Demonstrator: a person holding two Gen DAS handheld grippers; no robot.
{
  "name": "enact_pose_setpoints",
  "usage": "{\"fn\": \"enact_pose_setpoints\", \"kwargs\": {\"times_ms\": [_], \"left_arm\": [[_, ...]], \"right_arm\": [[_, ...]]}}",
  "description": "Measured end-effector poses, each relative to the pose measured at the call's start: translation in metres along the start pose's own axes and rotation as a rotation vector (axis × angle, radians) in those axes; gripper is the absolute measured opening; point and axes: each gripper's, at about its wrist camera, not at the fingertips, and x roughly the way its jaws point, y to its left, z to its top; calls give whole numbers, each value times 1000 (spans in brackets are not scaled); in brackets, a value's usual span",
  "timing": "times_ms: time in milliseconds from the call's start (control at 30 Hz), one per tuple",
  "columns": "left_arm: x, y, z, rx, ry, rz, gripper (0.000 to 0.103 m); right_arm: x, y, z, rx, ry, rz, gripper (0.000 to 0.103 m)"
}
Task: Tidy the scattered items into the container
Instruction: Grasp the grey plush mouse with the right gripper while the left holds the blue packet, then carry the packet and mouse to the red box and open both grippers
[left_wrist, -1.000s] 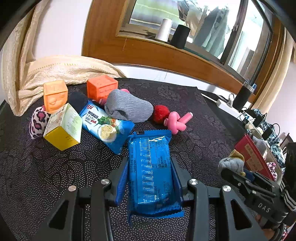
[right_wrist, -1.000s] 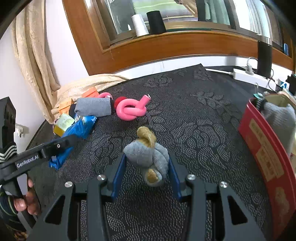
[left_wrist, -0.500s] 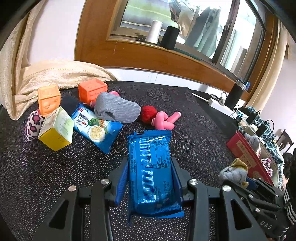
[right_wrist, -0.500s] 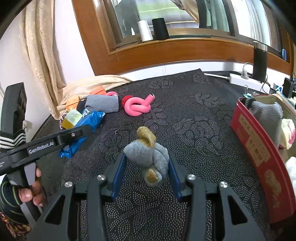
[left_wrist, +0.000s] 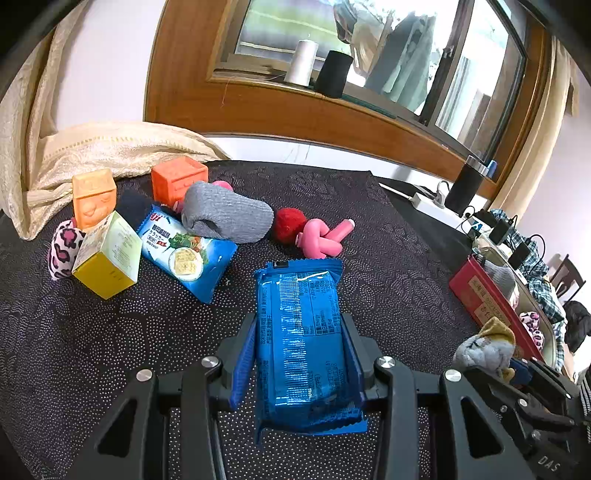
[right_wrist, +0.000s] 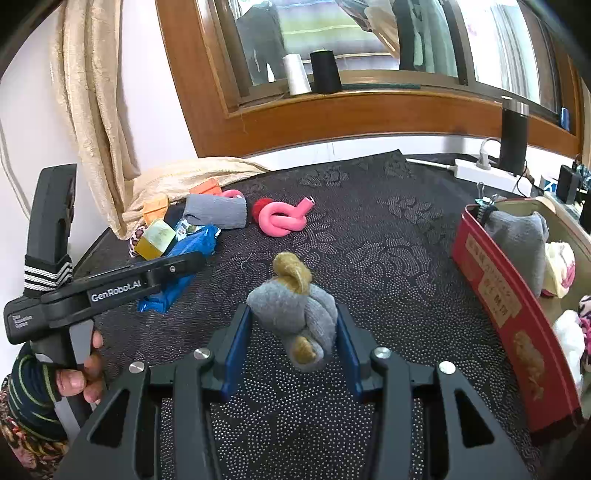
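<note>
My left gripper (left_wrist: 300, 365) is shut on a blue snack packet (left_wrist: 301, 332), held above the dark patterned table. My right gripper (right_wrist: 291, 339) is shut on a grey and tan knotted sock (right_wrist: 295, 314); it also shows in the left wrist view (left_wrist: 484, 350). The red container (right_wrist: 506, 306) stands at the right and holds a grey sock (right_wrist: 517, 236) and other soft items. On the table lie a pink knotted tube (left_wrist: 323, 240), a red ball (left_wrist: 287, 225), a grey roll (left_wrist: 225, 212), a cracker packet (left_wrist: 184, 254), a yellow carton (left_wrist: 109, 254) and two orange cubes (left_wrist: 92, 195).
A cream curtain (left_wrist: 110, 147) is heaped at the table's back left. A power strip (right_wrist: 484, 171), a dark cylinder (right_wrist: 513, 136) and chargers sit at the back right. A wooden window sill with two thread spools (right_wrist: 312, 74) runs behind.
Both grippers have risen and pulled back with their loads. The red container has come further into the right wrist view, and the scattered items look farther away.
</note>
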Motion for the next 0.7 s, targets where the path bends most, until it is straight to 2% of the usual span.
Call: {"fn": "enact_pose_setpoints", "kwargs": {"times_ms": [700], "left_arm": [[-1,-5,-1,20,-11,12,44]], "right_arm": [[-33,-9,-7,19,-59,-10,48]]}}
